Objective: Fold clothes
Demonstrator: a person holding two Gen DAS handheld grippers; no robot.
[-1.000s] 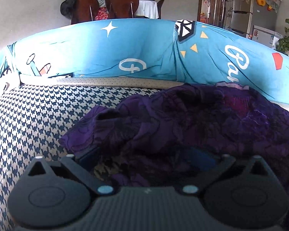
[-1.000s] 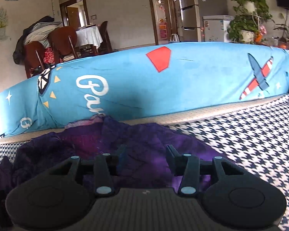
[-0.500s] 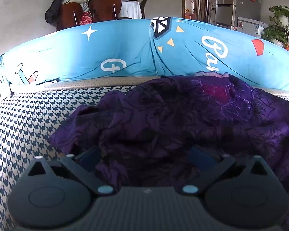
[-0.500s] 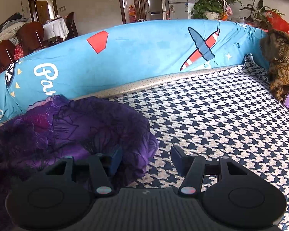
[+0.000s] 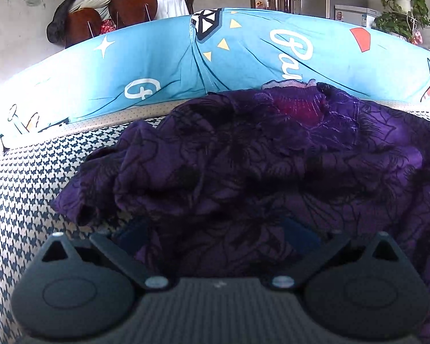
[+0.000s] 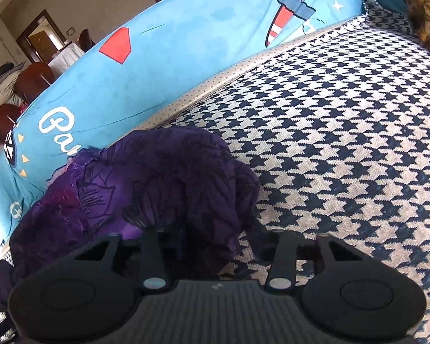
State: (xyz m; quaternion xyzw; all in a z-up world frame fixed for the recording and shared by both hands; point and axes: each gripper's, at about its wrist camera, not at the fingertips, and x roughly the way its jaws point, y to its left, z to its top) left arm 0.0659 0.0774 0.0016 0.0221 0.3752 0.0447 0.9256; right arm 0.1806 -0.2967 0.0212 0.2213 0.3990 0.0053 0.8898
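Note:
A crumpled purple garment (image 5: 258,157) with a dark flower print lies on the houndstooth cover (image 5: 28,186), against the blue bolster. My left gripper (image 5: 215,229) is low over its near edge. The jaws stand wide apart, and the cloth bunches loosely between the blue pads (image 5: 299,236). In the right wrist view the garment (image 6: 157,186) fills the lower left. My right gripper (image 6: 209,238) is rolled to one side at its right-hand edge and its jaws are closing. The left finger is buried in the fold. A strip of cover shows between the cloth and the right finger (image 6: 265,243).
A long blue bolster (image 6: 186,57) printed with letters, a plane and shapes walls the far side. Houndstooth cover (image 6: 344,143) stretches to the right of the garment. A brown patterned cloth (image 6: 427,14) lies at the far right corner. Chairs (image 5: 129,8), a fridge and plants stand beyond.
My right gripper swung from above the garment's middle to its right edge, dropped, rolled, and its jaws narrowed. The left gripper crept closer over the near left part of the garment, jaws unchanged.

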